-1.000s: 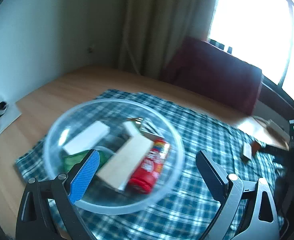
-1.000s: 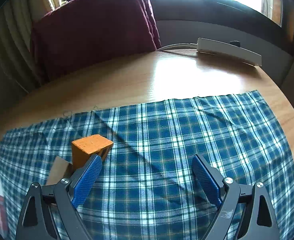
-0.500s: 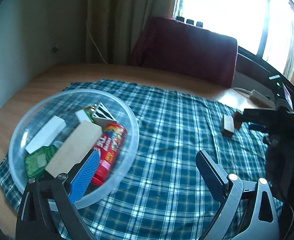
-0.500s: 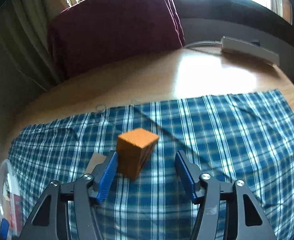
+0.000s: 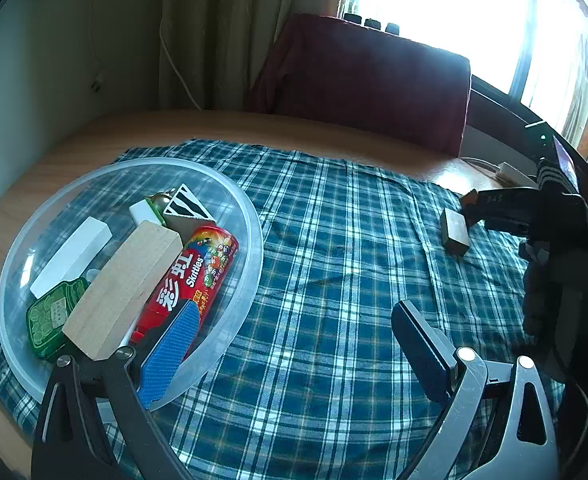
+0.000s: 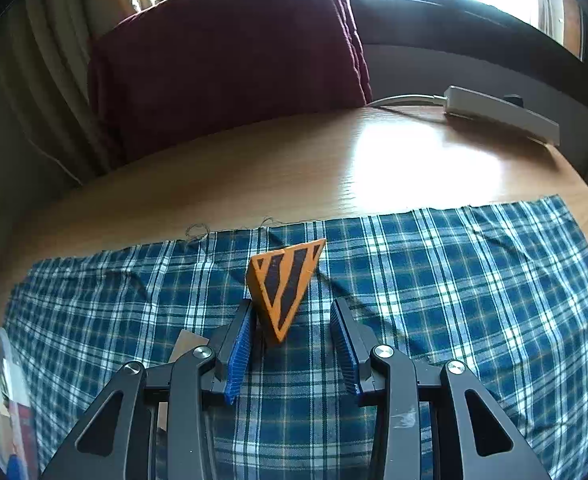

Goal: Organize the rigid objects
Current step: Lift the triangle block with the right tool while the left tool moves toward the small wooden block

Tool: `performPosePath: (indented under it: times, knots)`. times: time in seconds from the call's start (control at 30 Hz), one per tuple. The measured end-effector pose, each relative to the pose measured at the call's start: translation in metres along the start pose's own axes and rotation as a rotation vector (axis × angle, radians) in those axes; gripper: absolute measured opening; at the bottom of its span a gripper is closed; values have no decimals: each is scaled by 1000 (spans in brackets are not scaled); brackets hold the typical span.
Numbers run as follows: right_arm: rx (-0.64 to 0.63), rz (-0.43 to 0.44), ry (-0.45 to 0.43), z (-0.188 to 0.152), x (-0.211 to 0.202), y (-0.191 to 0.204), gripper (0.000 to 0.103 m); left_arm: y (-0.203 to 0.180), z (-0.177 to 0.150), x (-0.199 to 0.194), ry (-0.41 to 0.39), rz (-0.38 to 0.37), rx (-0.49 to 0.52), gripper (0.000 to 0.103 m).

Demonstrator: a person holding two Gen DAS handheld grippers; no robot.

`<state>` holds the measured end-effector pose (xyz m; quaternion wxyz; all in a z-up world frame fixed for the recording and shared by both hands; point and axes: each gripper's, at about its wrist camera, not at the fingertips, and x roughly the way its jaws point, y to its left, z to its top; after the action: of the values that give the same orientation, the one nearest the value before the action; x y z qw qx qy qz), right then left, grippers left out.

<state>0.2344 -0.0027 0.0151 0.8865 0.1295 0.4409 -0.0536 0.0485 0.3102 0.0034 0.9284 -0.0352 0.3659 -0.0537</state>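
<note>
An orange wedge block with black stripes (image 6: 284,284) stands tipped on the checked cloth (image 6: 453,280). My right gripper (image 6: 292,308) is open but narrowed around its lower tip. The left pad touches the block, and cloth shows between the block and the right pad. A small plain wooden block (image 6: 186,344) lies just left of it, partly hidden. In the left wrist view my left gripper (image 5: 294,312) stands wide open over the cloth beside a clear bowl (image 5: 254,248). The bowl holds a red Skittles tube (image 5: 198,272), a long wooden block (image 5: 126,288) and several other pieces.
A maroon cushion (image 6: 230,64) leans at the table's far edge, by the curtain. A white power strip (image 6: 501,114) lies on the bare wood at the far right. A gloved hand (image 5: 565,280) holds the right gripper (image 5: 469,210) above the small wooden block (image 5: 455,232).
My right gripper moved left onto the orange block and its jaws narrowed; the block turned and now shows its striped face. The left wrist view swung right, off the bowl.
</note>
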Motion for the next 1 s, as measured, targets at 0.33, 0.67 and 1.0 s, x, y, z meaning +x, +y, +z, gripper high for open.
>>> performPosePath:
  times: [0.33,0.67,1.0]
  knots:
    - [-20,9,0,7,4,-10,53,0,0,0,0,-2,-1,97]
    - [-95,5,-10,10,12,9,39,0,0,1,0,-2,0,97]
    - [-127,70,-6,-19,-7,2,21,0,-1,3,-1,0,0,97]
